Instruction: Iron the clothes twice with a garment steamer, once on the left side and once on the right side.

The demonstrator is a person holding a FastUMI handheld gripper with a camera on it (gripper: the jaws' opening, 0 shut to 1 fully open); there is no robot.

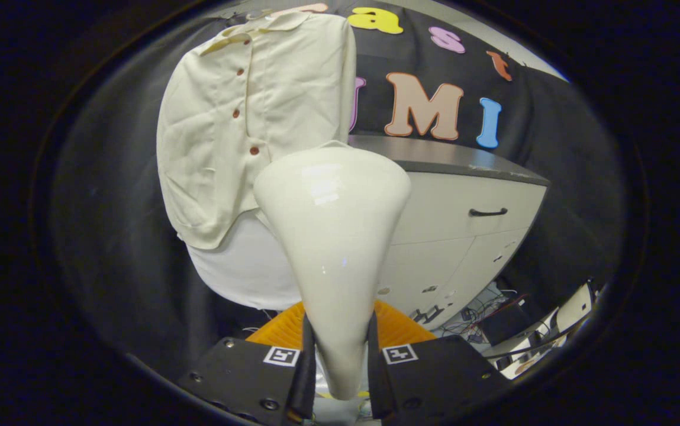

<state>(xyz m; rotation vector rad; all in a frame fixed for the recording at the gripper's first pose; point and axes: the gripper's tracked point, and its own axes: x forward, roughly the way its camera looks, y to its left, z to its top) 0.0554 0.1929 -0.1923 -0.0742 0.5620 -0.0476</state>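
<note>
In the gripper view, the gripper is clamping both fingers on the narrow handle of a glossy cream garment steamer, whose head is widening upward just ahead. Beyond it, a wrinkled cream shirt with brown buttons is hanging over a white underlayer, beside a white cabinet.

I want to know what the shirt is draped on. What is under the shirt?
A white padded form shows below the shirt; its upper part is covered. The hand-held gripper is shut on the steamer.
</note>
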